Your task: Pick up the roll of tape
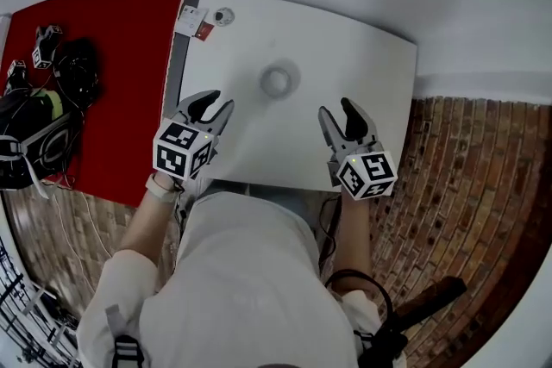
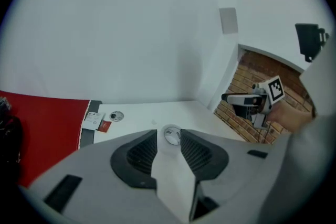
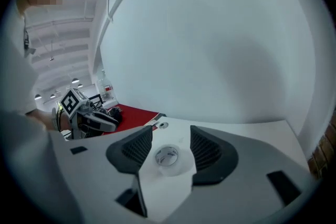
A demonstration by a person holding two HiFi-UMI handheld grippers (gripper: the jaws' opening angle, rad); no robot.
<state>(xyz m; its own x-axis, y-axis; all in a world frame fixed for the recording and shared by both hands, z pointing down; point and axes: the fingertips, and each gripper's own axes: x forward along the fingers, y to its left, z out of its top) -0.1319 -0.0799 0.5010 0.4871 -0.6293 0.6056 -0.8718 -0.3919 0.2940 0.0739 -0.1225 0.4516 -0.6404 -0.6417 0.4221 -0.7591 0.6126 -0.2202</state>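
A translucent white roll of tape (image 1: 279, 80) lies flat in the middle of the white table (image 1: 362, 56). My left gripper (image 1: 213, 106) hovers over the table's near left part, short of the roll and to its left, jaws apart and empty. My right gripper (image 1: 338, 111) hangs over the near right part, also open with nothing in it. In the left gripper view the roll (image 2: 171, 135) shows through the gap of that gripper (image 2: 168, 140), some way ahead. In the right gripper view the roll (image 3: 167, 156) lies ahead, below the open right gripper (image 3: 170, 135).
A red surface (image 1: 103, 21) adjoins the table's left end and carries black gear and a bag (image 1: 52, 99). Cards (image 1: 191, 20) and a small round object (image 1: 224, 15) sit at the table's far left corner. Brick floor (image 1: 466, 185) lies to the right; a white wall stands behind.
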